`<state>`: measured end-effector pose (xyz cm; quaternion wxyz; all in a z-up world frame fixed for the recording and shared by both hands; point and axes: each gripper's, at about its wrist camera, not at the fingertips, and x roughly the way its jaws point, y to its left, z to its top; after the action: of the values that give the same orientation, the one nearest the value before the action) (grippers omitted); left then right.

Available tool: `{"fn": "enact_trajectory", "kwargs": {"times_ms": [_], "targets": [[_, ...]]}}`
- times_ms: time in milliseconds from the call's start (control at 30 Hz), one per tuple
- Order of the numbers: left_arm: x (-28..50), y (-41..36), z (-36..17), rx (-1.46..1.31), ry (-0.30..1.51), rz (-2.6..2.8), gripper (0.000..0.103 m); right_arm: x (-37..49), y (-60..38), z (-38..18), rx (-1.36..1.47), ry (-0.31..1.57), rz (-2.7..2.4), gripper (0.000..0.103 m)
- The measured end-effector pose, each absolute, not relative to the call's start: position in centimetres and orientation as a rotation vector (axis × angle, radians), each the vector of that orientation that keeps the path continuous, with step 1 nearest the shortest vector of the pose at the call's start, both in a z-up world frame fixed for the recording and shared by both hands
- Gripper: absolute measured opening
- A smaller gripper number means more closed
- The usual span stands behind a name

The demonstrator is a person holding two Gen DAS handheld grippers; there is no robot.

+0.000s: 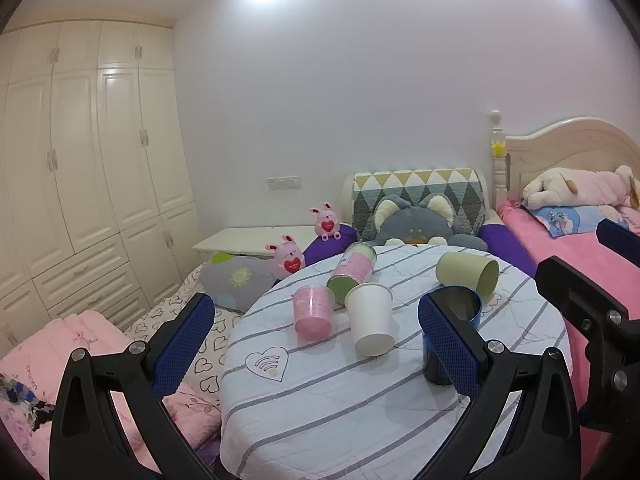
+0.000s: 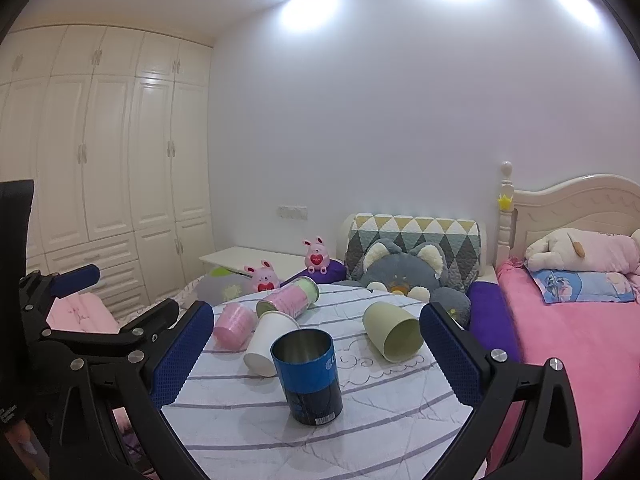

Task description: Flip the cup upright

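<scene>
Striped cloth table (image 2: pixel 320 432) bears tipped cups; both tools (image 1: pixel 316 336) (image 2: pixel 316 356) apparently gape empty.

- left gripper (image 1: pixel 316 344): jaws spread wide, holding nothing, pointing forward
- right gripper (image 2: pixel 316 354): same deal, jaws wide apart, nothing gripped, just beside the left
</scene>
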<state>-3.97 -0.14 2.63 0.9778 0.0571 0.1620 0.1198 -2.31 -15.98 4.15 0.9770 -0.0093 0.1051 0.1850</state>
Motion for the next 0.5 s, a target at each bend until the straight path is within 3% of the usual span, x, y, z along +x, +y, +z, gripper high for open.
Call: {"fn": "enact_trajectory", "kwargs": {"times_ms": [500], "targets": [[-4.2,-1.5,2.6,0.156,0.317,0.236,0.103,-2.1,-16.4,4.1,-0.025,0.187,0.403,0.103]]}}
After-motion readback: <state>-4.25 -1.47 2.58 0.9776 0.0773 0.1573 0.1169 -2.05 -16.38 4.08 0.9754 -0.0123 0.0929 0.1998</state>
